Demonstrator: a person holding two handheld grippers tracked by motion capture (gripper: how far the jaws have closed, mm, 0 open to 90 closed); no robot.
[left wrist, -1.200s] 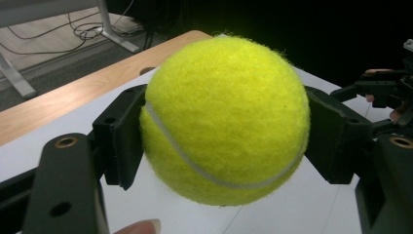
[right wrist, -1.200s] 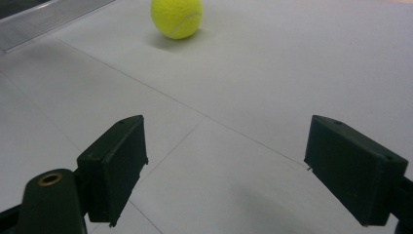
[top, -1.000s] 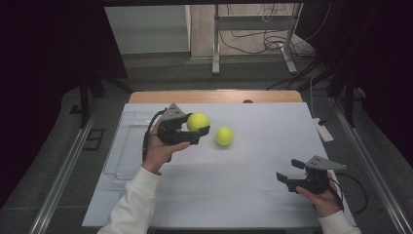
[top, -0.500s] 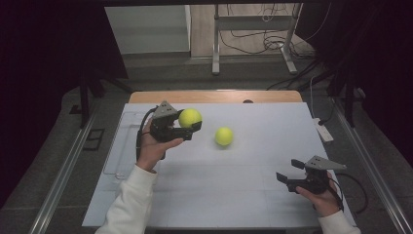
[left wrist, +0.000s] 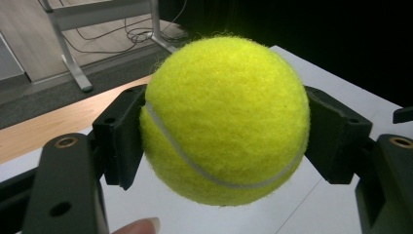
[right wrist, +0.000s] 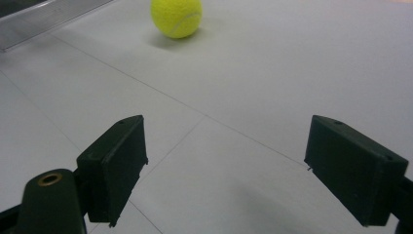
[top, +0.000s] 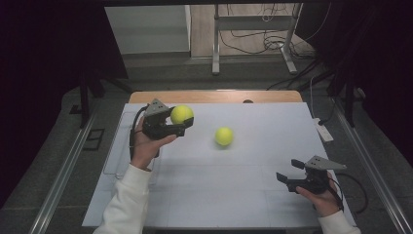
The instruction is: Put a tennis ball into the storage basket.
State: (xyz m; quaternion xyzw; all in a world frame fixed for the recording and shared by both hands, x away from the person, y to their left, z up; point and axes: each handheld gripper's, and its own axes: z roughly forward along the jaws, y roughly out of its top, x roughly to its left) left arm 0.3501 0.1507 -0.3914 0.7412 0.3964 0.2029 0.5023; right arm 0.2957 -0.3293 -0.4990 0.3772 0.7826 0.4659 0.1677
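While our left gripper [top: 181, 122] clamps a tennis ball [top: 181, 114] above the table [top: 195, 195], our right gripper [top: 287, 171] rests low, jaws wide apart, aimed at the second tennis ball [top: 224, 136].

table [top: 195, 204] white, w/ wood far edge | metal frame legs [top: 214, 44] stood beyond table | cables [top: 253, 39] lay on floor behind table

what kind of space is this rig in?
Probably a lab or recording bay: a white-topped table ringed by dark curtains, loose cables across the floor behind, and a metal stand at the back. Nothing homely.
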